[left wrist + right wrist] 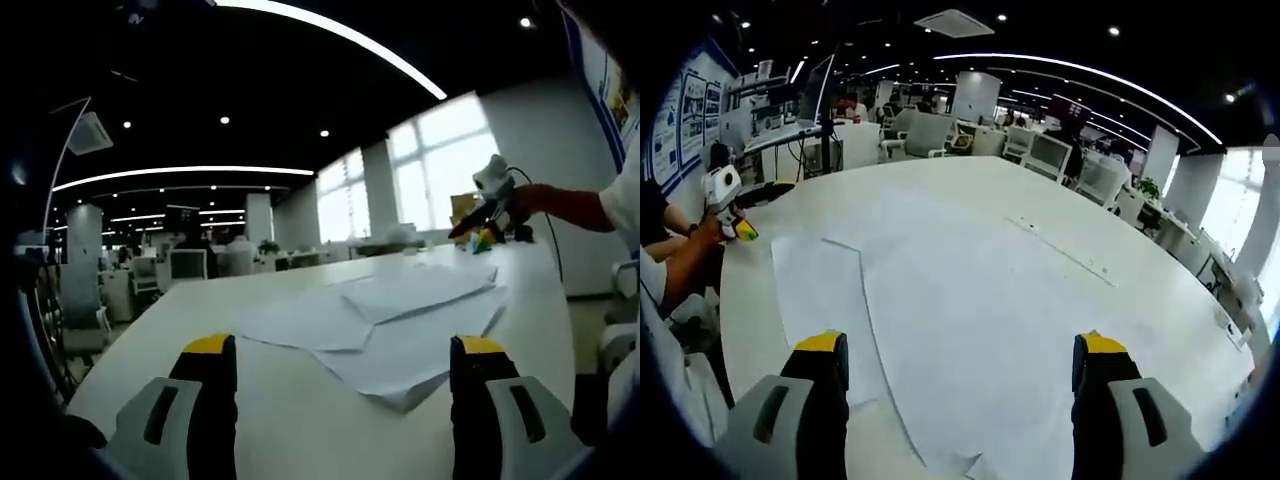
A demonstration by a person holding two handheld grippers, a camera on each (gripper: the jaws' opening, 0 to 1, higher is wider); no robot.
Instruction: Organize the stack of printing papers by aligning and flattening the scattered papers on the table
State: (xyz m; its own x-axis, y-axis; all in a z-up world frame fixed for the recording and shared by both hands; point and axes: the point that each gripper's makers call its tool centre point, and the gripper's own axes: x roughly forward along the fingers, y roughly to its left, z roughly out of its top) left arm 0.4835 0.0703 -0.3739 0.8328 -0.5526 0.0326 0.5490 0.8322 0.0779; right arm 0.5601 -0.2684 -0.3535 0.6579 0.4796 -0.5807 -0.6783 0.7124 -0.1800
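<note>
Several white printing sheets (400, 320) lie fanned out and askew on the white table (190, 320), their corners pointing different ways. My left gripper (345, 350) is open, its yellow-tipped jaws wide apart just short of the nearest paper corner, holding nothing. Across the table, a hand holds my right gripper (487, 212) above the far edge. In the right gripper view the same papers (960, 310) spread under and ahead of my right gripper (960, 345), which is open and empty. The left gripper (725, 205) appears at the left, held over the table edge.
The large table (1070, 200) has a thin seam (1060, 250) running across it. Office desks, chairs and monitors (930, 130) stand beyond it. Bright windows (440, 170) line the far wall. Posters (680, 110) hang on the wall beside the person.
</note>
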